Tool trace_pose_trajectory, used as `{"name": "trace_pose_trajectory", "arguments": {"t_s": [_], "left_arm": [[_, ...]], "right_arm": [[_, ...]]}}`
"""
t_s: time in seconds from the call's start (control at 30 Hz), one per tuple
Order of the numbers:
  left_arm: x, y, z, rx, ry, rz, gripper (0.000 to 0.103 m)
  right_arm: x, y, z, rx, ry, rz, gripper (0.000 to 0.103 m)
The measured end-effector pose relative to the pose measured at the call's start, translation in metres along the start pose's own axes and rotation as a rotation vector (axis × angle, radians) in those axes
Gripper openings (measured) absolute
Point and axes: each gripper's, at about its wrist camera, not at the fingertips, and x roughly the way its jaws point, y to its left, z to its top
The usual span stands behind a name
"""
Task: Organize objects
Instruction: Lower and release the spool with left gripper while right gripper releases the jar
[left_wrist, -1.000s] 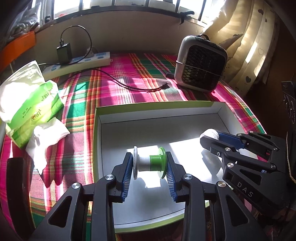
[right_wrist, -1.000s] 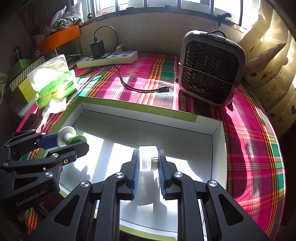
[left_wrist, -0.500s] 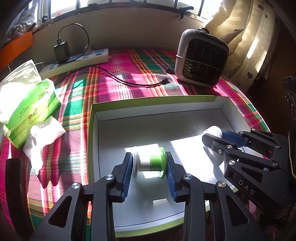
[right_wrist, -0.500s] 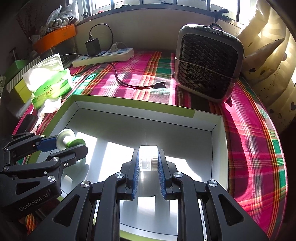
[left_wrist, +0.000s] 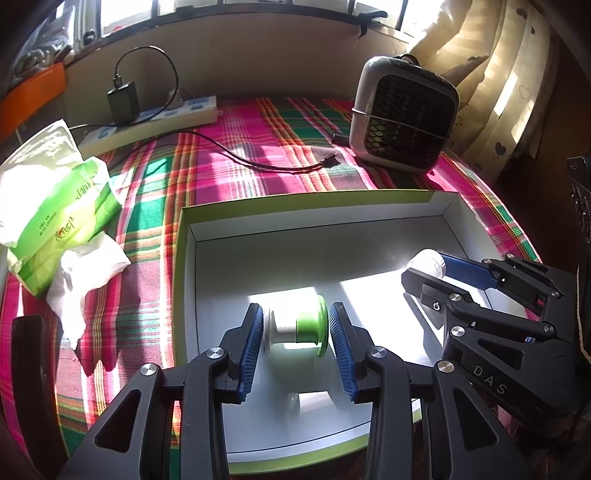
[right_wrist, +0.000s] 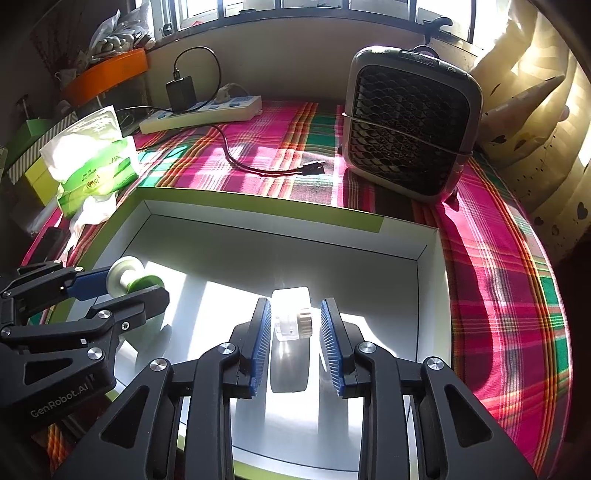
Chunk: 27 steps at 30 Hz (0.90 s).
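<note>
Tissue pack (left_wrist: 62, 210) sits far left on plaid tabletop (left_wrist: 229, 162), power strip (left_wrist: 155, 122) behind it by the wall. White tray with green rim (left_wrist: 295, 201) fills the middle. Left claw (left_wrist: 295, 343) over the tray's left part, jaws opening, blue pads just off the green-and-white spool (left_wrist: 297, 328) lying between them on the tray floor. Right claw (right_wrist: 297, 339) next over, jaws also opening, small clear bottle with gold cap (right_wrist: 291, 319) loose between pads, resting in tray. Small grey fan (right_wrist: 410, 125) stands back right, beyond the tray.
</note>
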Motion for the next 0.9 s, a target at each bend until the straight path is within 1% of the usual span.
{"name": "trace_pose_trajectory", "arguments": {"t_s": [0.13, 0.3, 0.43, 0.67, 0.9], "left_arm": [[-0.001, -0.001, 0.0, -0.003, -0.001, -0.002, 0.04], [-0.003, 0.0, -0.001, -0.012, -0.002, 0.0, 0.043], [-0.007, 0.0, -0.002, -0.015, -0.01, -0.008, 0.044], [-0.014, 0.001, -0.005, -0.022, -0.026, -0.005, 0.045], [-0.03, 0.003, -0.01, -0.033, -0.062, -0.004, 0.045]], "right_arm": [[-0.001, -0.002, 0.0, 0.005, -0.005, -0.001, 0.041], [-0.002, -0.003, -0.001, 0.012, -0.005, -0.004, 0.043], [-0.004, -0.003, -0.002, 0.018, -0.015, 0.0, 0.048], [-0.012, -0.003, -0.004, 0.02, -0.031, -0.01, 0.049], [-0.026, -0.003, -0.007, 0.023, -0.056, -0.019, 0.05]]}}
